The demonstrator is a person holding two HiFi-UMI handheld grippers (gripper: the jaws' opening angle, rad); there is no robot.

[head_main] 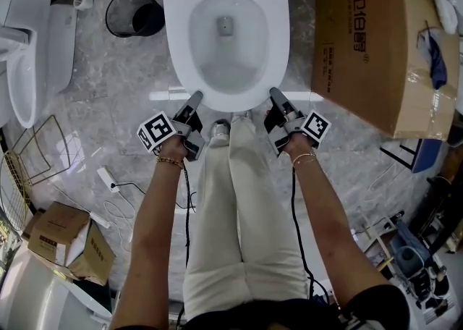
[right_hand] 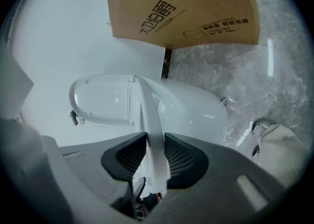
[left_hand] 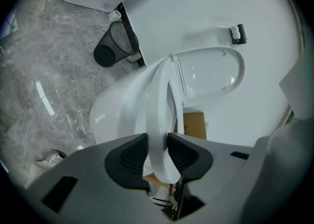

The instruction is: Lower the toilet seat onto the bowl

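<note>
Seat [head_main: 179,46] (rim [left_hand: 159,134] clamped) apparently slopes lengthwise toward person [head_main: 239,234].

The right gripper [right_hand: 156,156] has its dark ribbed pads [right_hand: 132,156] pressed on either face of the white toilet seat [right_hand: 147,105], seen edge-on. The raised lid [right_hand: 100,99] stands to the seat's left against a white wall, the bowl [right_hand: 196,105] to its right. A cardboard box [right_hand: 181,7] sits above on the grey marbled floor [right_hand: 255,70].
</note>
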